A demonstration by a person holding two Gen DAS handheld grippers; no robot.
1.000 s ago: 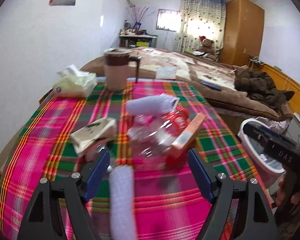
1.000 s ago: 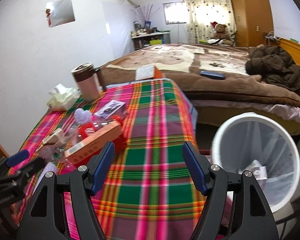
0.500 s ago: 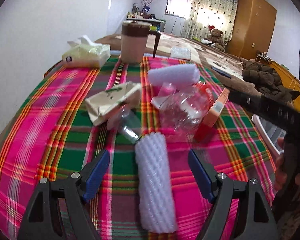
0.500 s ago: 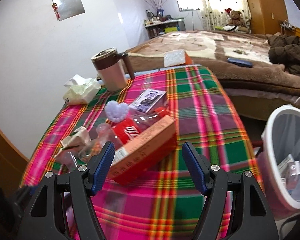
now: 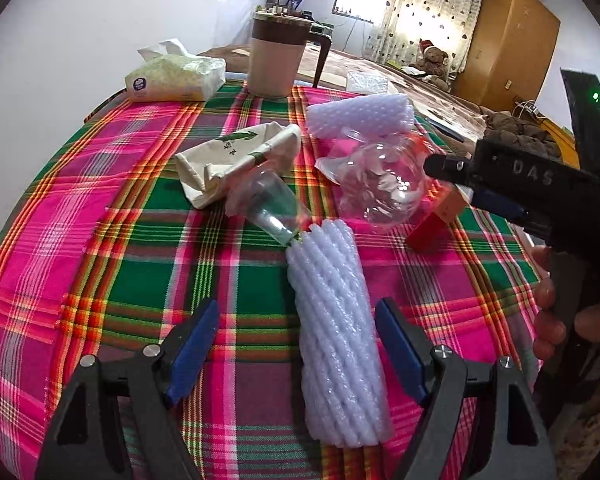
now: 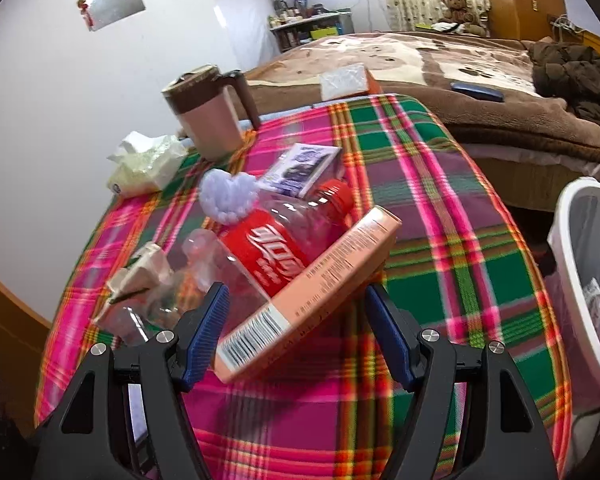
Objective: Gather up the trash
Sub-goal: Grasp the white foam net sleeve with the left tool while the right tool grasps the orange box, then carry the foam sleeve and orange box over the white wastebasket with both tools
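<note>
Trash lies on a plaid table. A white foam net roll lies between the open jaws of my left gripper, not gripped. Beyond it lie a clear plastic cup, a crumpled cream paper bag, a clear plastic bottle and a second foam piece. My right gripper is open around the near end of an orange carton, which leans on the red-labelled bottle. The right gripper also shows in the left wrist view.
A brown-lidded mug, a tissue pack and a small printed box sit at the table's far side. A white trash bin stands off the table's right edge. A bed lies behind.
Both grippers have moved forward and lower toward the trash. The foam roll now lies between the left jaws and the orange carton between the right jaws. The bin has slid to the right edge.
</note>
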